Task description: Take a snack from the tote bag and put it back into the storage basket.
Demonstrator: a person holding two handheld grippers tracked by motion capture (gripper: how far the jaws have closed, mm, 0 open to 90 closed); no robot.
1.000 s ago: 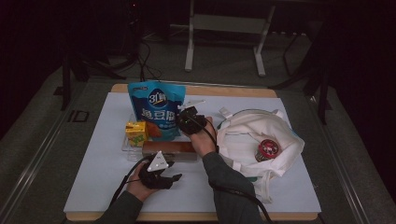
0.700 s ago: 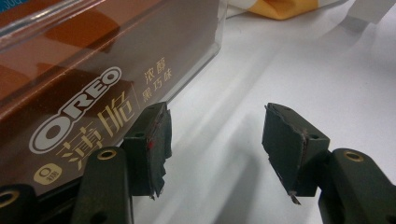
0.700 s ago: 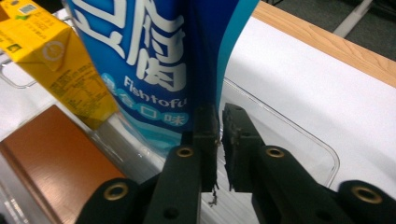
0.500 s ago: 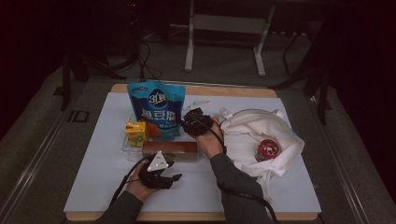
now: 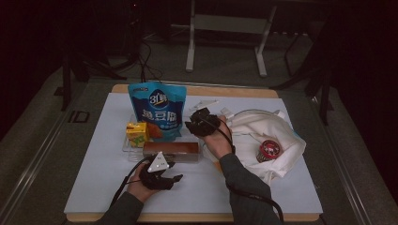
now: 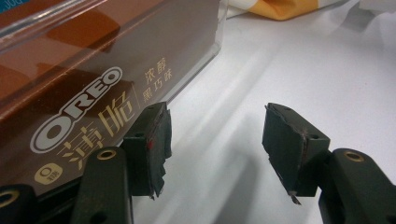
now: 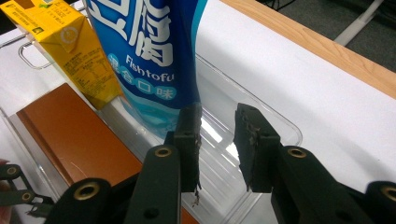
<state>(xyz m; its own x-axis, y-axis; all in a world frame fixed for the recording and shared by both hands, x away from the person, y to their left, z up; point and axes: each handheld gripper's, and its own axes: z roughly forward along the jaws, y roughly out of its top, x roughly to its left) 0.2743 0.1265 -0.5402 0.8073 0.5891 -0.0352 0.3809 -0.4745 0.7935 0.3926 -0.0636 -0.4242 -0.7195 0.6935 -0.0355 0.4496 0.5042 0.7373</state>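
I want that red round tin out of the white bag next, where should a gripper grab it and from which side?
Grip the red tin across its round rim, coming from above: it lies lid-up in the white bag's open folds, so cloth blocks its sides.

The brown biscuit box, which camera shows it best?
The left gripper view: the biscuit box is close up, its printed lettering readable. The high view shows the whole box small and dim, lying along the clear tray's near edge. The right gripper view shows its plain brown top, partly behind the jaws.

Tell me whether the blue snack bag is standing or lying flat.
Standing: the blue snack bag rises upright in the clear tray, front facing the camera.
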